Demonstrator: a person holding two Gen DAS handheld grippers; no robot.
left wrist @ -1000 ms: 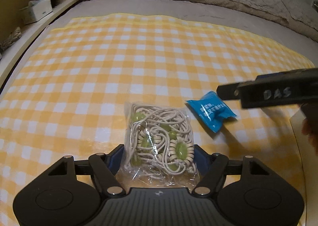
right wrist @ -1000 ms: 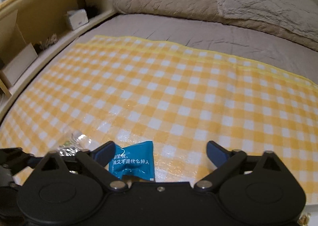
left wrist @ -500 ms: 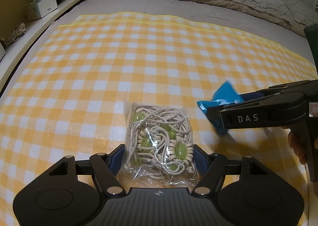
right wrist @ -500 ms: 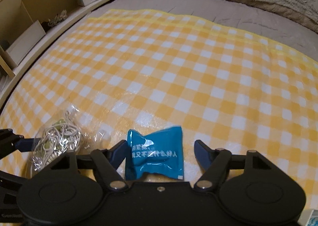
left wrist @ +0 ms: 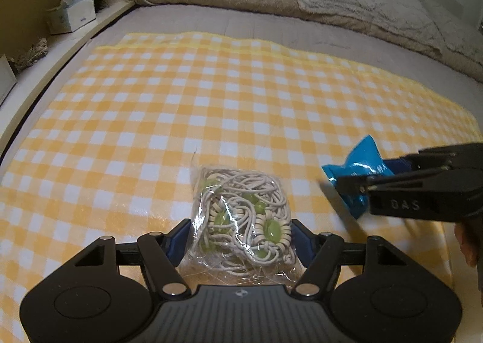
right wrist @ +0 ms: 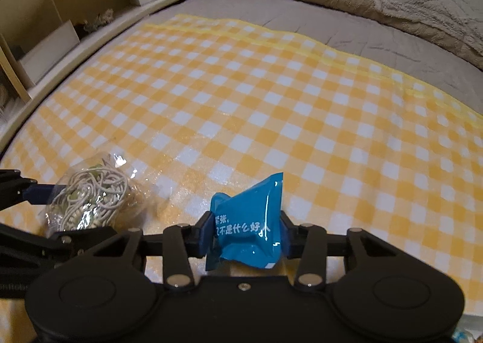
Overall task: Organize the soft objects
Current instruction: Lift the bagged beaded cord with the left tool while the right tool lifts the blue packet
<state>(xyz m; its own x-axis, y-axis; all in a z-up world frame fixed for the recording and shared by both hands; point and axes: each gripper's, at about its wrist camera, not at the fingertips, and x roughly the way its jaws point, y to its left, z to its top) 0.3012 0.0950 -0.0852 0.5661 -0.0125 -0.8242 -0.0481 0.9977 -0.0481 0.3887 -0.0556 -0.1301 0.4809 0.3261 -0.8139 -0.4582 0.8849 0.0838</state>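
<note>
1. The right gripper (right wrist: 246, 236) now has its fingers closed on the blue packet (right wrist: 249, 222); one second ago they stood wide apart around it.
2. The blue packet is now squeezed and tilted, with one corner pointing up.
3. The left wrist view now shows more of the blue packet (left wrist: 359, 174) above the right gripper (left wrist: 347, 184).

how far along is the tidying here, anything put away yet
Nothing looks put away yet. In hand: the right tool is clamped on the blue packet, and the left tool pinches the clear bag of cord. Left: placing both; no destination shows on the checked cloth.
</note>
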